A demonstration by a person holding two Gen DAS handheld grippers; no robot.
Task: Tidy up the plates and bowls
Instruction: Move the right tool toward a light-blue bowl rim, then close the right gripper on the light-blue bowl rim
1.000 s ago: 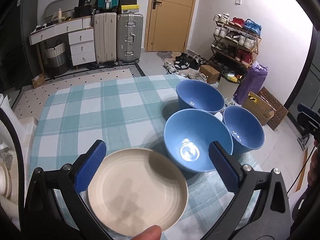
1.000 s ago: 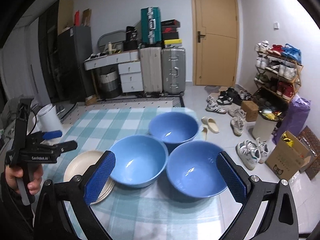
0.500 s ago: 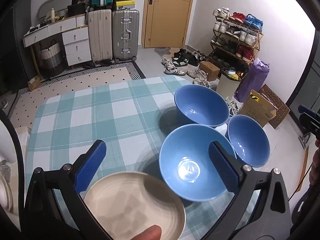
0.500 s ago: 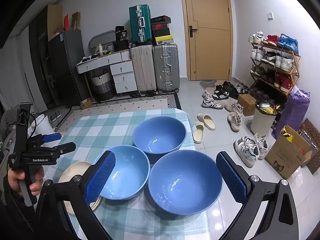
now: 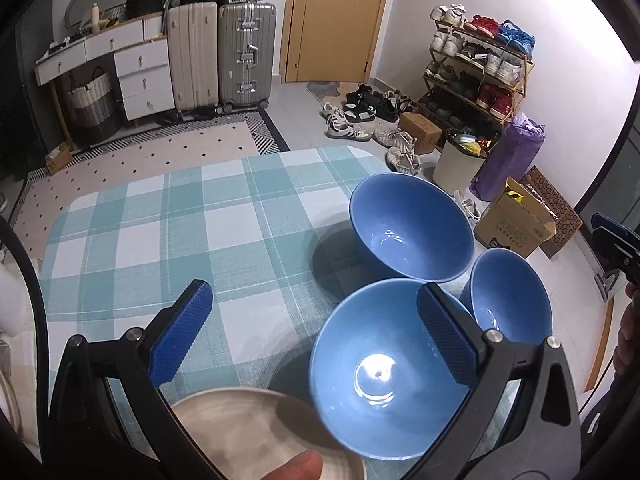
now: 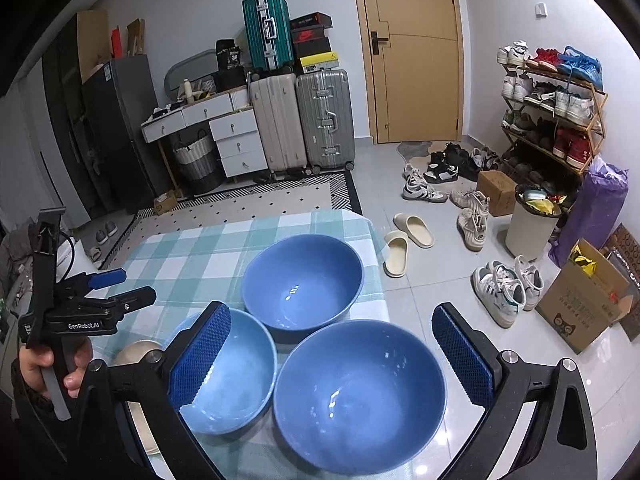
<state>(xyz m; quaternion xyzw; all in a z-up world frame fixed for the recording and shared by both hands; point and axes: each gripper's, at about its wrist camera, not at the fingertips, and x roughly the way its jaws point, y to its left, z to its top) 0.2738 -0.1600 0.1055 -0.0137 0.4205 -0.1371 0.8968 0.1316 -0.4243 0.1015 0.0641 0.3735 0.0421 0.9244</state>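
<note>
Three blue bowls stand close together on the teal checked tablecloth. In the left wrist view the far bowl, the near bowl and the right bowl show. A cream plate lies at the bottom edge. My left gripper is open and empty above the cloth, its right finger over the near bowl. In the right wrist view my right gripper is open and empty above the nearest bowl, with the left bowl, the far bowl and the plate beyond.
The table's right edge drops to a tiled floor with shoes, slippers, a bin and a cardboard box. Suitcases, a drawer unit and a door stand at the back.
Both grippers have drawn back and tilted up. The bowls and plate sit lower and nearer in both views. The plate has slid mostly out of the left wrist view.
</note>
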